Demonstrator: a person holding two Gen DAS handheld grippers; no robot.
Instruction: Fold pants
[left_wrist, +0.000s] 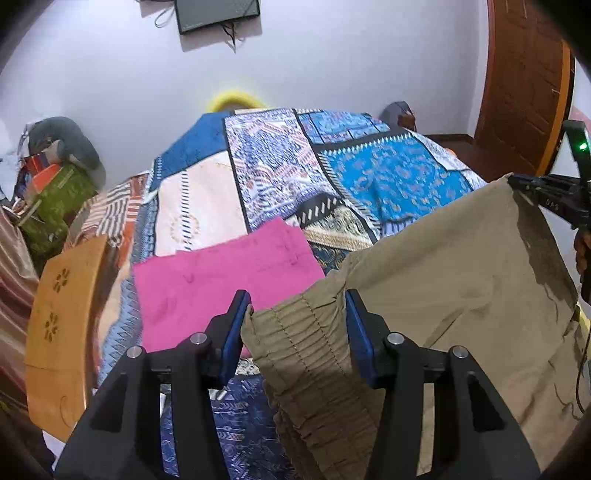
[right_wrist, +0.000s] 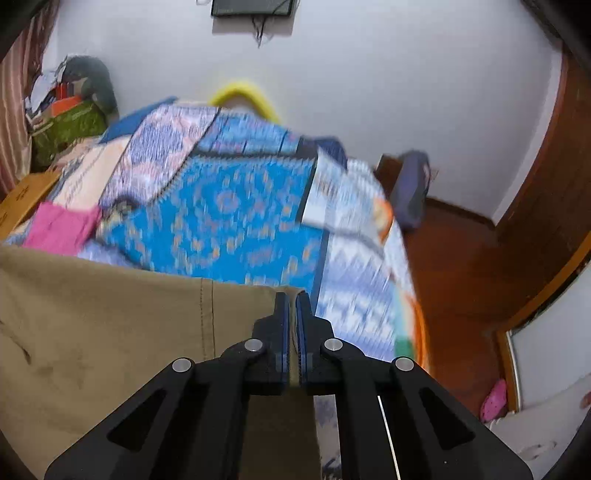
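Khaki pants (left_wrist: 443, 280) hang stretched between my two grippers above the bed. My left gripper (left_wrist: 297, 314) has its blue pads (left_wrist: 236, 332) wide apart, with the gathered elastic waistband (left_wrist: 303, 332) bunched between them. My right gripper (right_wrist: 293, 314) is shut on a corner of the khaki pants (right_wrist: 110, 332); it also shows in the left wrist view (left_wrist: 532, 188) at the far right, pinching the cloth's top corner. The lower part of the pants is hidden below both views.
A patchwork blue bedspread (left_wrist: 295, 166) covers the bed. A folded pink garment (left_wrist: 221, 280) lies on it at the near left. A wooden footboard (left_wrist: 59, 325) stands left. Cluttered bags (left_wrist: 55, 177) sit at far left. A brown door (left_wrist: 524, 74) and red floor (right_wrist: 461, 277) are right.
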